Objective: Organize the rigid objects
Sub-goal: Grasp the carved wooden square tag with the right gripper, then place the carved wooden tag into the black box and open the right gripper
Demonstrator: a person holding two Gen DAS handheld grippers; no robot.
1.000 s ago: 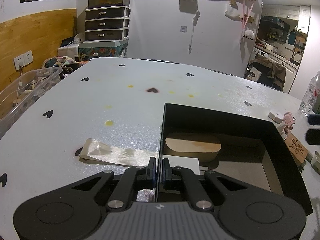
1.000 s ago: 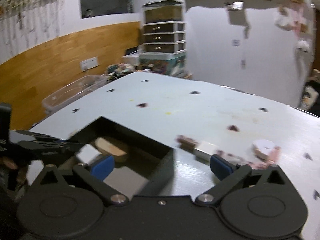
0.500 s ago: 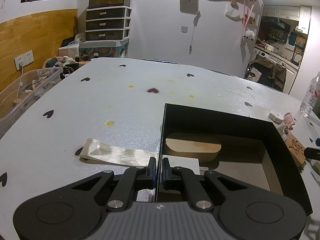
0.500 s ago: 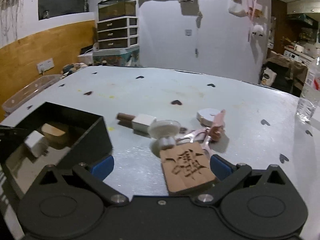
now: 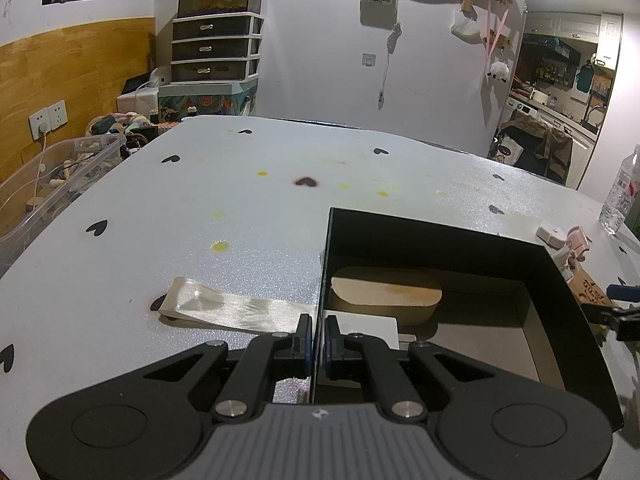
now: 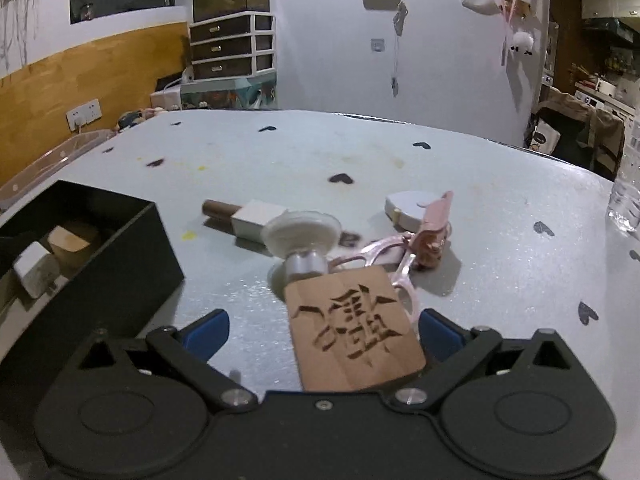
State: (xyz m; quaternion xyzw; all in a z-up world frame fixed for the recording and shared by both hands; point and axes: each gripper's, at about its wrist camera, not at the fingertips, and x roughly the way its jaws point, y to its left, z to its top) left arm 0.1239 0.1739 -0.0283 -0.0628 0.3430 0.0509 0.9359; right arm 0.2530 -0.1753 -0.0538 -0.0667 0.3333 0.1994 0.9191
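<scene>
Two grippers: left gripper (image 5: pixel 316 338) pinches the box (image 5: pixel 325 264) wall, steadying it; right gripper (image 6: pixel 322 330), spread, straddles the plaque (image 6: pixel 354 330) for pickup.

- Left gripper (image 5: pixel 315 338) straddled the black box's (image 5: pixel 440 232) left wall, jaws nearly together on it; no room left there.
- Box interior partly taken: wooden oval block (image 5: pixel 386 294) against the far wall, white block (image 5: pixel 370 326) at the near left corner; right half of the floor lay bare.
- Ribbon (image 5: pixel 236 310) lay flat just left of the box.
- Wide bare tabletop (image 5: pixel 200 184) toward the far and left edges.
- Right gripper (image 6: pixel 322 330) spread wide, carved wooden tag (image 6: pixel 354 330) between its fingers.
- Beyond the tag, crowded: suction cup (image 6: pixel 302 238), white-brown stamp (image 6: pixel 246 216), pink scissors (image 6: pixel 394 256), touching or overlapping.
- Water bottle (image 6: pixel 626 196) stood at the right edge.
</scene>
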